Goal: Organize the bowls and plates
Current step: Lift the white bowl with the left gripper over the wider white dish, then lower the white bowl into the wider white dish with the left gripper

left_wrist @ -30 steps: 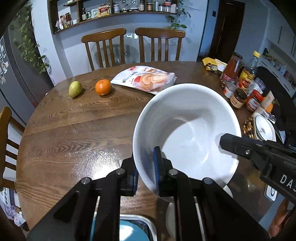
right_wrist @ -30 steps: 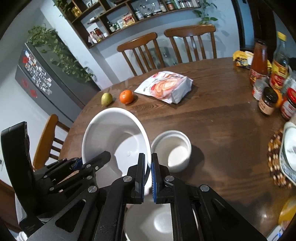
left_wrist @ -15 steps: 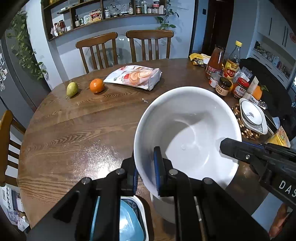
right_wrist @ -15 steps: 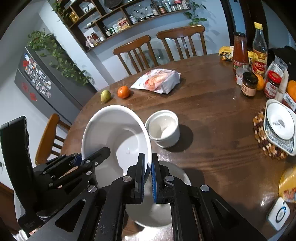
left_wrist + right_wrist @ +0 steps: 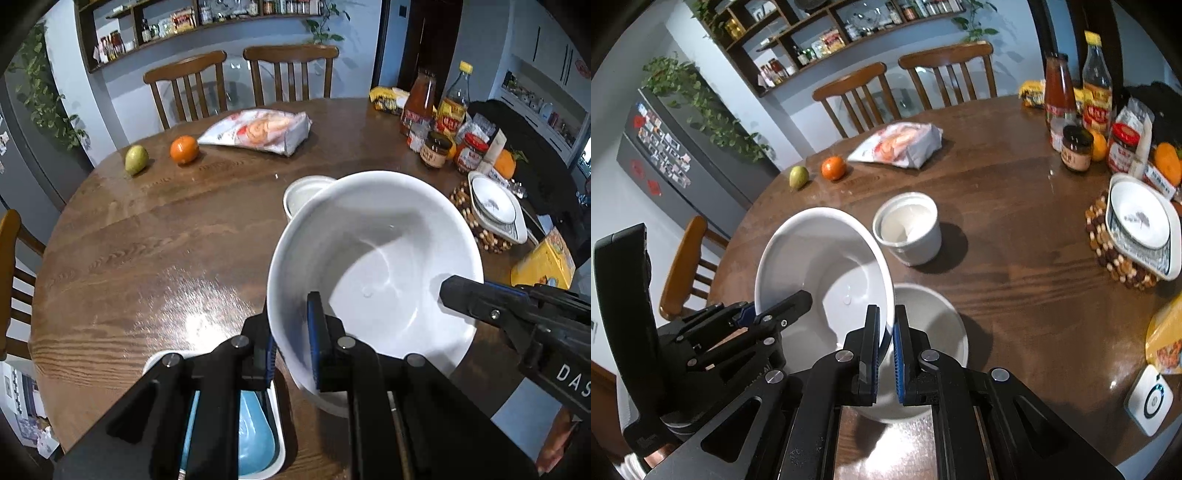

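Note:
A big white bowl is held above the wooden table by both grippers. My left gripper is shut on its near-left rim. My right gripper is shut on its right rim; the bowl shows tilted in the right wrist view. Under it lies a wider white bowl on the table. A small white cup-shaped bowl stands just behind. A blue dish in a white tray sits below my left gripper.
A patterned bowl on a square plate rests on a beaded mat at the right. Jars and bottles crowd the far right. A snack bag, an orange and a pear lie at the back.
Both grippers have pulled back and up with the big bowl. The small white bowl and the wider bowl under it have come into view.

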Motion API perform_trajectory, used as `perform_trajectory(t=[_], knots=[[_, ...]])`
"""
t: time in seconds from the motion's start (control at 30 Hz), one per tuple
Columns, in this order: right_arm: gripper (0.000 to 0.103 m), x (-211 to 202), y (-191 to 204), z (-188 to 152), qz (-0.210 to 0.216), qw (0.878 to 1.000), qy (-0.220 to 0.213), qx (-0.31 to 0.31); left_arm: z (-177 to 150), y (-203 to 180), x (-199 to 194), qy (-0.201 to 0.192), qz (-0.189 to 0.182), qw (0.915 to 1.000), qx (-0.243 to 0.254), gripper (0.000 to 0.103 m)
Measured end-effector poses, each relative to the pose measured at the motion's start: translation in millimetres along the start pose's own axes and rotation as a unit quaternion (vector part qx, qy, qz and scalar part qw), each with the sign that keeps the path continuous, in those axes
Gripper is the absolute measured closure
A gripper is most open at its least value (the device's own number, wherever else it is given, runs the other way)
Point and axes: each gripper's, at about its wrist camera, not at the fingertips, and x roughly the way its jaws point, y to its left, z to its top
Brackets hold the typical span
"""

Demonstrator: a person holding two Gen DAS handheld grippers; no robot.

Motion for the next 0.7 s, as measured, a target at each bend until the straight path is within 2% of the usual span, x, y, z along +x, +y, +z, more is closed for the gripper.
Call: perform_trajectory(t=[0.43, 0.7], knots=[[0.095, 26, -20, -29, -0.011, 0.998, 0.051, 0.026, -24, -10, 33, 0.057, -0.008, 0.9983, 0.002, 0.090], [0.094, 33, -25, -34, -0.022, 0.997, 0.066, 0.028, -29, -15, 45, 0.073, -0.007, 0.9972, 0.012, 0.089]])
